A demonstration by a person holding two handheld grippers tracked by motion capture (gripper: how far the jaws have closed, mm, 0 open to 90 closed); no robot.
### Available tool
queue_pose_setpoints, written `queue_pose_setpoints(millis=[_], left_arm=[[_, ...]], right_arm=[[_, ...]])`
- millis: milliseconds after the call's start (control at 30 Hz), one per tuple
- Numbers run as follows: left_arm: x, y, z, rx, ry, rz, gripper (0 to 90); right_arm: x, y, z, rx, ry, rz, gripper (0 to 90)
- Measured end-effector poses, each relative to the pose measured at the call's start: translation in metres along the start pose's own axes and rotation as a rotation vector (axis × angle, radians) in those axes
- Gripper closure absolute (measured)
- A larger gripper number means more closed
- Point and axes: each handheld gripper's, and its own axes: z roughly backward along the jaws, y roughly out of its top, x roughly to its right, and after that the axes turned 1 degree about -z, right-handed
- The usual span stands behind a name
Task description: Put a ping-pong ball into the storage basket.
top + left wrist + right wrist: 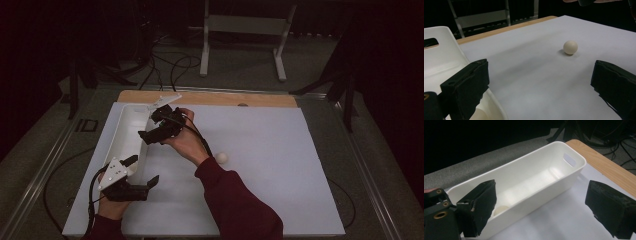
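High view: right gripper [156,131] hovered wide open, empty, above long smooth white plastic bin [127,131]; left gripper [142,172] also gaped empty (straddling bin's rim); round matte ball [221,158] rested on counter [270,165].

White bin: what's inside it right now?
One white ball lies in the white bin, at, partly behind the right gripper's jaw; the near end is covered. Another ball sits outside.

Left hand-held gripper [145,172] jaws wide; right hand-held gripper [150,126] likewise.
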Motion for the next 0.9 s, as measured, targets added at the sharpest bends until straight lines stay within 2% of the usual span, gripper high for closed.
queue_pose_setpoints(millis=[500, 900], left_arm=[[0.000, 0.000, 0.000, -0.001, 0.002, -0.001, 2.4], [0.000, 0.000, 0.000, 0.001, 0.002, 0.001, 2.4]], right_arm=[[0.014, -0.010, 0.011, 0.008, -0.013, -0.033, 9.7], [0.023, -0.016, 0.022, 0.025, -0.045, -0.054, 9.7]])
